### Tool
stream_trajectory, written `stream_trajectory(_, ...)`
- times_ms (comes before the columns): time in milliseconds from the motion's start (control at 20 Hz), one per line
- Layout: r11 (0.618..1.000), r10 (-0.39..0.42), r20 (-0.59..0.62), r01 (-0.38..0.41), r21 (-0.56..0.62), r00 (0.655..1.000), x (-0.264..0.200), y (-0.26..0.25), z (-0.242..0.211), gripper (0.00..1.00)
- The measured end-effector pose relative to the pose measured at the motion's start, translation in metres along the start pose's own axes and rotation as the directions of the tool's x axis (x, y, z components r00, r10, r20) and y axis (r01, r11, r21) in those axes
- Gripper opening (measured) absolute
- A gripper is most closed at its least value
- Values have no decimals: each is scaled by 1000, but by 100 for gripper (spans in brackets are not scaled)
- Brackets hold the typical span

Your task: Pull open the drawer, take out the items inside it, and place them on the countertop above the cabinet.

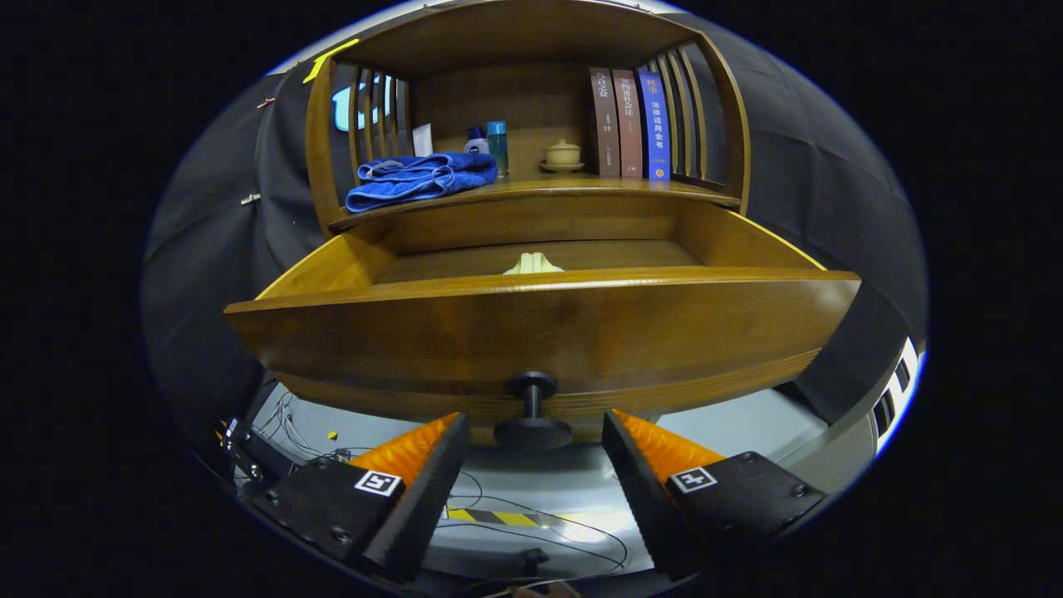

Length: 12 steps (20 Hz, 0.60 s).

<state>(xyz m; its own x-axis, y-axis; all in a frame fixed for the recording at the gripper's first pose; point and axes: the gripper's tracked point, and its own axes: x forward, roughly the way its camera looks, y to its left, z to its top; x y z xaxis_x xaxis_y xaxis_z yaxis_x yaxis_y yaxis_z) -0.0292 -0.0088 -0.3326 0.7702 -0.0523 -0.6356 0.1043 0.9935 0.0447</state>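
Observation:
The wooden drawer [540, 324] of the cabinet stands pulled out toward me. Its dark round knob [532, 413] hangs at the lower middle of the drawer front, between my two fingers and apart from both. My gripper [536, 432] is open, with nothing held. Inside the drawer a pale cream item [532, 264] peeks over the front panel; most of it is hidden. Above the drawer runs the countertop [581, 189], where a folded blue towel [419, 177] lies to the left.
On the countertop stand two small bottles [488, 143], a lidded cup on a saucer [563, 154] and three upright books [629, 123]. Slatted wooden sides and a top board enclose that shelf. Below, a grey floor carries loose cables [531, 511] and striped tape.

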Motion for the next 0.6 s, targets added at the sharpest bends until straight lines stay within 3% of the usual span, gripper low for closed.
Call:
stream_trajectory(300, 1000, 2, 136, -2, -2, 991, -50, 7, 73, 100)
stream_trajectory(600, 998, 54, 130, -52, -17, 990, -18, 26, 162, 100)
